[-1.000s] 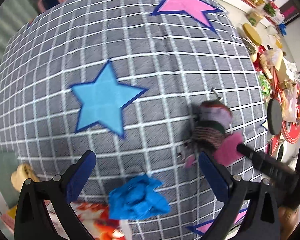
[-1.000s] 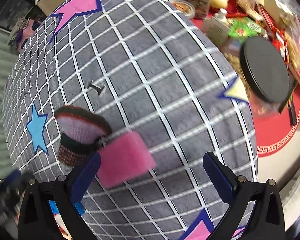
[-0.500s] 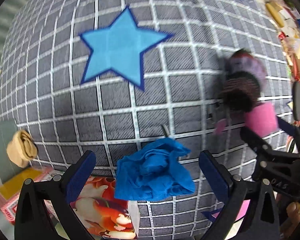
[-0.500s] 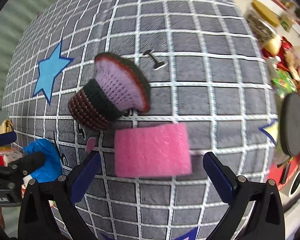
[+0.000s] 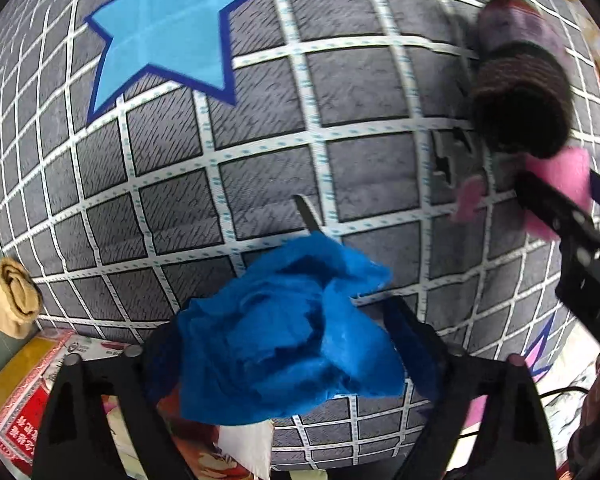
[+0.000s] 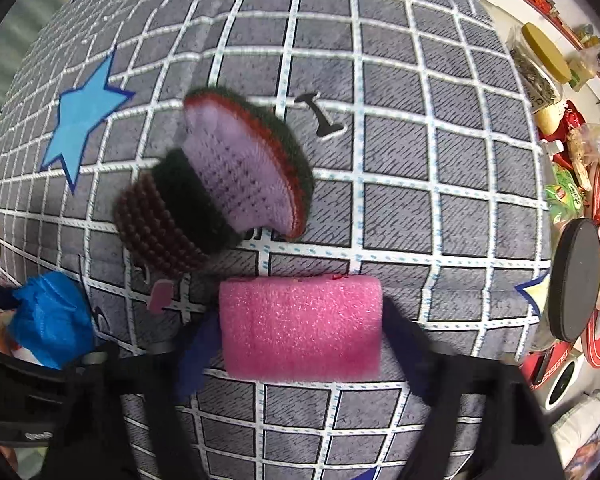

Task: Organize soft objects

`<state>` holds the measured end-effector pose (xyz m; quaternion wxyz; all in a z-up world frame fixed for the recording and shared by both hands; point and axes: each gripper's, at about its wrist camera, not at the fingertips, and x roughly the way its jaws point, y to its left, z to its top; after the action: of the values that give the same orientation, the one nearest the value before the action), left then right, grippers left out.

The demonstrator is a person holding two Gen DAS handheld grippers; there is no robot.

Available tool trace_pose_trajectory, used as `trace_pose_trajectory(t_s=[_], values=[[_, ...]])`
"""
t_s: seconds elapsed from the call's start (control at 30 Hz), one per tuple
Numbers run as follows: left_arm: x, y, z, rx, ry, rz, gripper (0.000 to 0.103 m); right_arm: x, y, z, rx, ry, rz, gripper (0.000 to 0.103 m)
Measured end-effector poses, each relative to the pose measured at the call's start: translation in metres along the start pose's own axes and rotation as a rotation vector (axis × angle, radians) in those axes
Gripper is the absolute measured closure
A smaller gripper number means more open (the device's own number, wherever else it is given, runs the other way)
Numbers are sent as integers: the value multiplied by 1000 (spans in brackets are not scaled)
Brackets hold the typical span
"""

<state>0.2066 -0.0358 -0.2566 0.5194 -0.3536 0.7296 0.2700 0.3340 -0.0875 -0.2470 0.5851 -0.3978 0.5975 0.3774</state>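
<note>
A crumpled blue cloth (image 5: 296, 332) lies on the grey checked blanket (image 5: 260, 128), between the fingers of my left gripper (image 5: 292, 344), which have closed in against its sides. A pink foam block (image 6: 300, 326) lies between the fingers of my right gripper (image 6: 300, 332), which touch its two ends. A knitted purple and brown hat (image 6: 220, 184) lies just beyond the block; it also shows in the left wrist view (image 5: 520, 92). The blue cloth shows at the left of the right wrist view (image 6: 52, 320).
A tan rolled sock (image 5: 14, 300) lies at the blanket's left edge. A red printed box (image 5: 24, 404) sits below it. Jars, packets and a black round lid (image 6: 576, 280) crowd a red mat to the right of the blanket.
Both grippers have moved forward and down and their fingers have closed in: the left around the blue cloth, the right around the pink foam block.
</note>
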Motion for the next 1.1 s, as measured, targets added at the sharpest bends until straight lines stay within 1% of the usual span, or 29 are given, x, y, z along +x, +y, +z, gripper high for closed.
trace_pose_trajectory(t_s=[0.07,0.1,0.17,0.23,0.33,0.47,0.57,0.7,0.8,0.83,0.9,1.0,1.1], values=[[-5,-7,-3,38,-26,4,31,-6,-14,-4,28,14,18,32],[-9,-8,-5,48,-32,1,36,-6,-16,-4,44,12,29,32],[-18,-9,-8,73,-53,-32,62,-12,-25,-2,69,10,38,32],[-24,-21,-13,99,-69,-67,68,-17,-31,-6,106,3,68,32],[-40,-32,-26,156,-136,-56,69,-32,-45,-6,135,-11,86,32],[-62,-45,-48,220,-208,-62,69,-53,-43,-15,170,-37,109,32],[-76,-55,-64,263,-239,-70,69,-64,-38,-29,200,-34,132,32],[-88,-55,-83,321,-271,-86,69,-72,-25,-59,230,-24,145,32],[-91,-52,-101,357,-287,-100,69,-79,-13,-83,265,-19,152,32],[-86,-37,-98,367,-290,-101,69,-80,-7,-91,280,-17,149,32],[-87,-26,-106,391,-292,-104,69,-79,4,-100,300,-15,149,32],[-86,-15,-139,433,-300,-109,68,-82,22,-105,317,-9,150,32],[-83,-10,-159,468,-314,-108,68,-94,38,-116,313,-11,148,32]])
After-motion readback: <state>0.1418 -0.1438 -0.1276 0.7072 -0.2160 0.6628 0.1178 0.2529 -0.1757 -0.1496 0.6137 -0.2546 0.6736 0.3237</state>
